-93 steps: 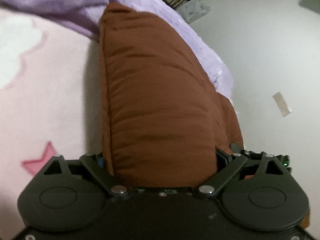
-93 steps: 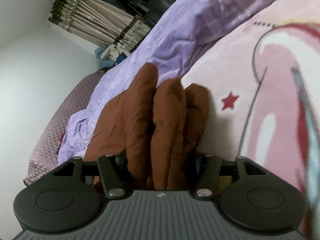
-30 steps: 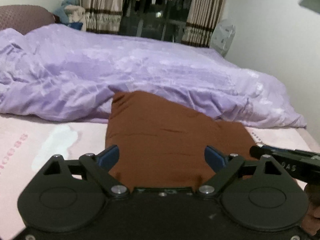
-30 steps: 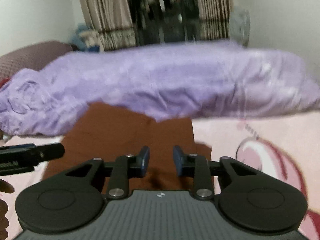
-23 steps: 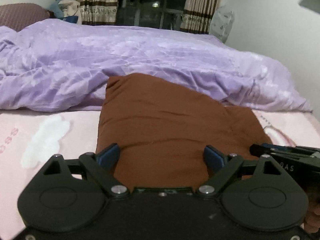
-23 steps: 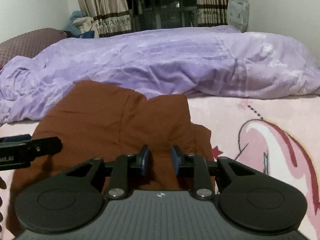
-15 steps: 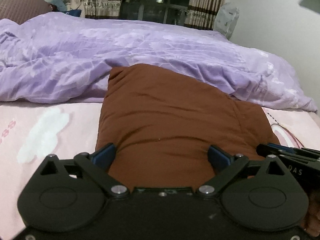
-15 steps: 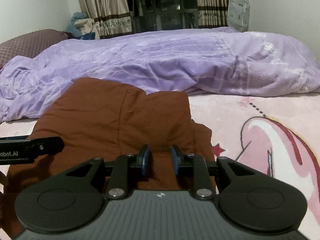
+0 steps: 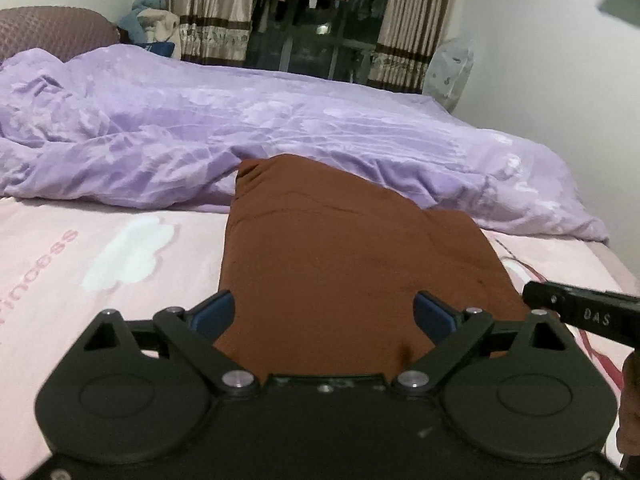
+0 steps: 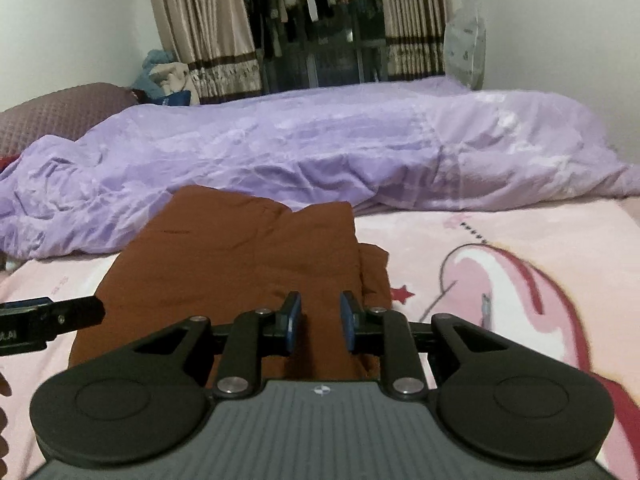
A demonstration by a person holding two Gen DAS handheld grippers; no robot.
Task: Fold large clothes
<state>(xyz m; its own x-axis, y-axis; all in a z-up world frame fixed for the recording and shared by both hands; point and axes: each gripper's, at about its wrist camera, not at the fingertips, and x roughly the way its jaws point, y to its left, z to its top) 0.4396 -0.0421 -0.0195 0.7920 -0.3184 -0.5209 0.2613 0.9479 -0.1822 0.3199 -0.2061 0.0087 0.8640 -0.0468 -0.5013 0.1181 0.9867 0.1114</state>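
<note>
A brown garment (image 9: pixel 352 264) lies folded flat on the pink printed bed sheet (image 9: pixel 80 272), its far end against the purple duvet. My left gripper (image 9: pixel 324 316) is open wide, its blue pads either side of the garment's near edge, holding nothing. In the right wrist view the garment (image 10: pixel 240 260) lies ahead. My right gripper (image 10: pixel 319 324) hovers over its near right part with the jaws partly apart and nothing between them. Each gripper's tip shows at the edge of the other's view.
A crumpled purple duvet (image 10: pixel 320 152) runs across the bed behind the garment. A mauve headboard (image 9: pixel 52 28) is at the far left. Curtains (image 10: pixel 200 20), hanging clothes and a covered fan (image 10: pixel 466 52) stand beyond the bed. The sheet's cartoon print (image 10: pixel 520 280) lies to the right.
Three seconds ago both grippers held the bunched garment raised. Now it lies flat and both are open. In the last second both grippers drew back slightly and the right jaws widened a little.
</note>
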